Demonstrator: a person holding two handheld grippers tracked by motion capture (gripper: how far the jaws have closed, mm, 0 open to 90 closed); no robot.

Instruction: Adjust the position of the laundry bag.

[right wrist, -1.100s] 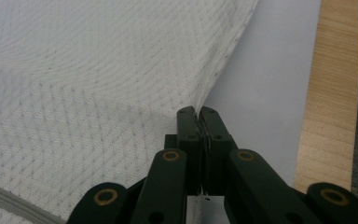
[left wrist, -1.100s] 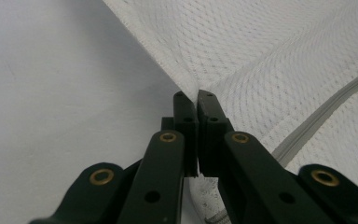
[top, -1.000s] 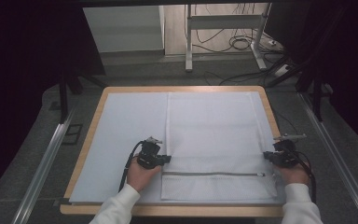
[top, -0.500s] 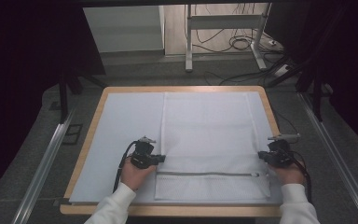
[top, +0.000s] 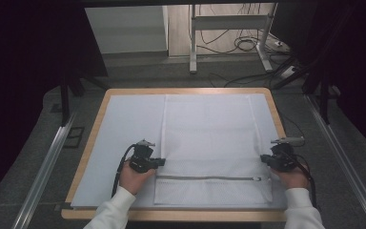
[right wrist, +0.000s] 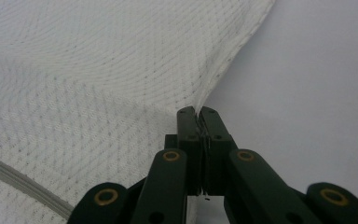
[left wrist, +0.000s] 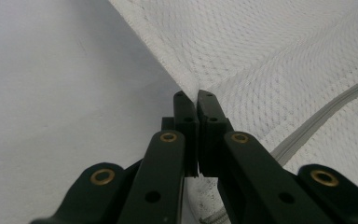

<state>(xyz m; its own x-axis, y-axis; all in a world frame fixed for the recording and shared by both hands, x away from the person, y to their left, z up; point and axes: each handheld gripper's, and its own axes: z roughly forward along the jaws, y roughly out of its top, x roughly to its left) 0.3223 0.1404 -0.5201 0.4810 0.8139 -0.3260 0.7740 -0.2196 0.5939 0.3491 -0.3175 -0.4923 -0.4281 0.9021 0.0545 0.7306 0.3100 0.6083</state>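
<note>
From the high view, your mesh bag (top: 212, 143) lies flat on the white sheet (top: 124, 138) that covers the bench (top: 95, 126), reaching from the far edge almost to the near edge, right of the middle. Its zip (top: 207, 178) runs across near the near edge. Your left gripper (top: 159, 162) sits at the bag's left edge just beyond the zip, and your right gripper (top: 265, 160) at its right edge, near the right edge of the bench.

In the left gripper view, your left gripper (left wrist: 190, 95) is clamped on the bag's hem (left wrist: 168, 70), jaws together with fabric pinched between them; the zip (left wrist: 326, 112) runs off to the right.

In the right gripper view, your right gripper (right wrist: 197, 111) is likewise pinched tight on the bag's hem (right wrist: 223, 65), which lifts into a ridge at the tips.

No brand, label or writing can be read on anything.
</note>
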